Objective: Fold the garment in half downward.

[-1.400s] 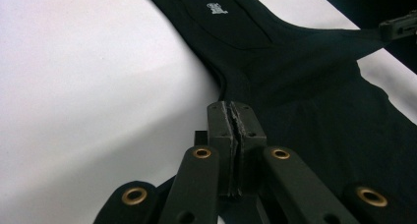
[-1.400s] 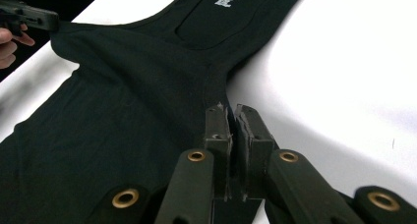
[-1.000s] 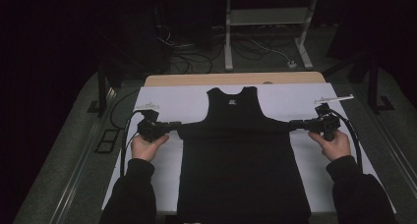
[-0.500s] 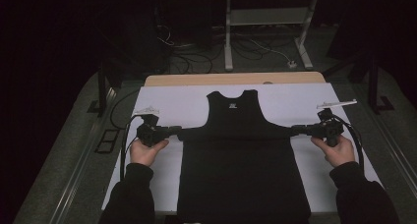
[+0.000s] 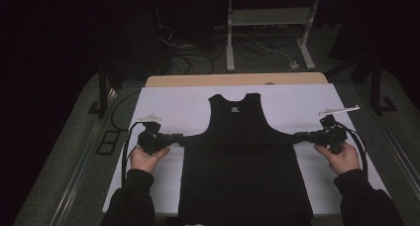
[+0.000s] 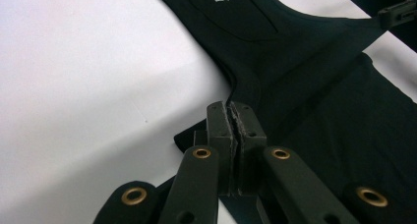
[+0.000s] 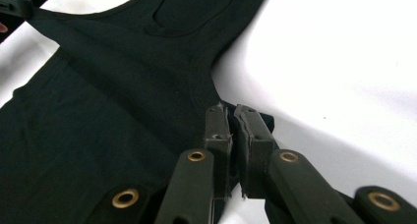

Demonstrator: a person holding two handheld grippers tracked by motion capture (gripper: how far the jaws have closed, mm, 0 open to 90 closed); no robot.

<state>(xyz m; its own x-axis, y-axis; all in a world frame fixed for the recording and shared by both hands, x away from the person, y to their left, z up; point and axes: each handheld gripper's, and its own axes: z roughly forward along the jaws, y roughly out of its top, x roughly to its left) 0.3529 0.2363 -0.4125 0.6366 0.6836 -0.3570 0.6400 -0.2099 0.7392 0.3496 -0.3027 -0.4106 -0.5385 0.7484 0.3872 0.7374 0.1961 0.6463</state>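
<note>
Black fabric lies spread on the white sheet (image 5: 163,104) that covers the table: a sleeveless black top (image 5: 242,156), flat on its front or back, neckline toward the far edge and hem toward the person. A small white label mark shows just under the neckline. A strip of bare wooden table (image 5: 237,80) shows beyond the sheet's far edge.

From where I stand, the person's forearms come in low on both sides. The left gripper (image 5: 174,138) points inward toward the garment and its jaws are pressed together on the left side corner of the top, right under the armhole; in the left gripper view (image 6: 235,121) the pads meet with a fold of black cloth pinched between them. The right gripper (image 5: 299,136) mirrors it on the other side, jaws clamped on the right corner under the armhole, with the cloth caught between the pads in the right gripper view (image 7: 231,118).

Between the two grips the fabric is drawn taut into a straight line across the chest, both corners pulled out to points. Cables and table legs sit on the dark floor beyond.
</note>
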